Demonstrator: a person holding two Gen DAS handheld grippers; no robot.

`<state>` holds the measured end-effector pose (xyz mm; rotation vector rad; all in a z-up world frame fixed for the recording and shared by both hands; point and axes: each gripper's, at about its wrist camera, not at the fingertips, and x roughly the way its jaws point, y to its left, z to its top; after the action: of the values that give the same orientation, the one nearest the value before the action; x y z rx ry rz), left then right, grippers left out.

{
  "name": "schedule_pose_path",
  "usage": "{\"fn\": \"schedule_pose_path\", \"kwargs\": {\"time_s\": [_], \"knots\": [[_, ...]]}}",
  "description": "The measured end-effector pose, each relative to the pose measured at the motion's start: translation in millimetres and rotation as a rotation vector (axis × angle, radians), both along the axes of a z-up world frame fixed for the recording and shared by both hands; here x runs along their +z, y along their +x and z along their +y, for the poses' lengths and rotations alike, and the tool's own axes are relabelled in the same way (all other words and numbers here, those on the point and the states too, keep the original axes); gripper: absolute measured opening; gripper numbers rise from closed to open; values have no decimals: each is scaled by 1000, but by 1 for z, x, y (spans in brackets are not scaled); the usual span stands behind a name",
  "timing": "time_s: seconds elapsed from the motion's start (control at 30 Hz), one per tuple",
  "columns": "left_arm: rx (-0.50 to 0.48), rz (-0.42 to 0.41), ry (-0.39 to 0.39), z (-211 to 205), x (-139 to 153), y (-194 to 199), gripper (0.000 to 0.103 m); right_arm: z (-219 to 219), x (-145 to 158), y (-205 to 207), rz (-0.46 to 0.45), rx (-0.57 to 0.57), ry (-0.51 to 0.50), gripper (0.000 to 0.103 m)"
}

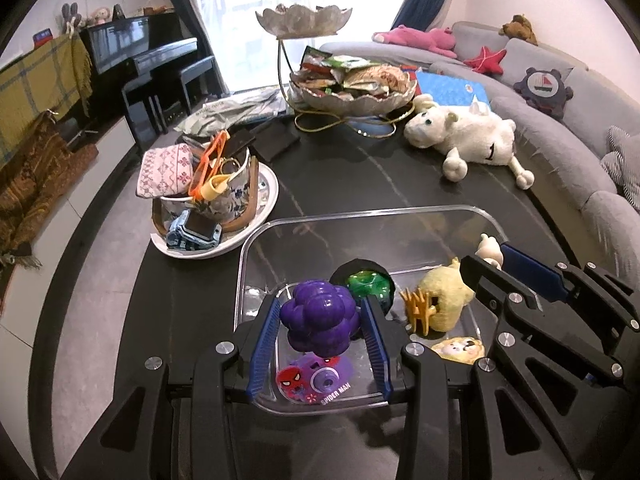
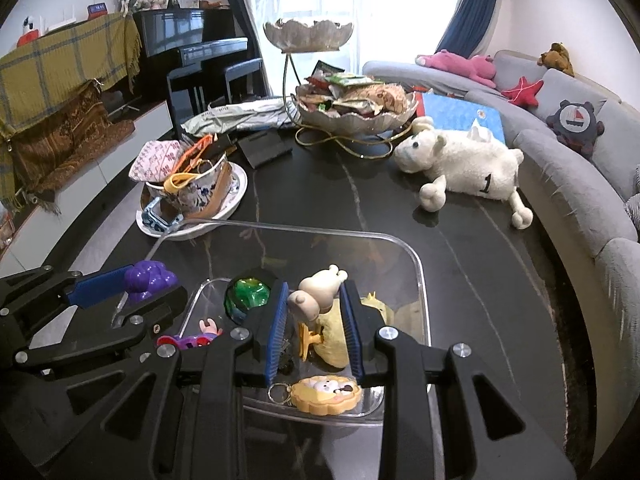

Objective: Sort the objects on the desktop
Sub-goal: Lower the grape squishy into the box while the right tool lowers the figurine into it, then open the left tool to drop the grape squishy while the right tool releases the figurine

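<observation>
Two grippers hung over the clear tray [image 1: 460, 210] on the dark table [image 1: 328, 176]. The left gripper [image 1: 320, 316] clamped a glossy, knobbly purple toy [image 1: 319, 317]; the right gripper [image 2: 314, 312] pinched a cream figurine [image 2: 318, 290] between its blue pads [image 2: 278, 332].

The left black two-finger gripper with blue ribbed pads [image 1: 320, 320] is clamped on something, fingers pointing forward and down. Just beside it, the right black blue-padded gripper [image 2: 314, 308] likewise pinches an item, fingers angled downward.
</observation>
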<state>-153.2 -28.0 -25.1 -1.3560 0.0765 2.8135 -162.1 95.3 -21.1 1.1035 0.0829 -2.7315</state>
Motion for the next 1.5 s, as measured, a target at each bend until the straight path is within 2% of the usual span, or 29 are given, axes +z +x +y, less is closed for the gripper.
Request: {"fn": "schedule_pose_path", "kwargs": {"time_s": [1.1,1.5], "knots": [[6,-128,-10,2,-47,-32,37,1,-43,-22,-102,5,14,24],[-2,-140,-71,10,-53,-35,39,5,-54,-25,-144,5,1,25]]}}
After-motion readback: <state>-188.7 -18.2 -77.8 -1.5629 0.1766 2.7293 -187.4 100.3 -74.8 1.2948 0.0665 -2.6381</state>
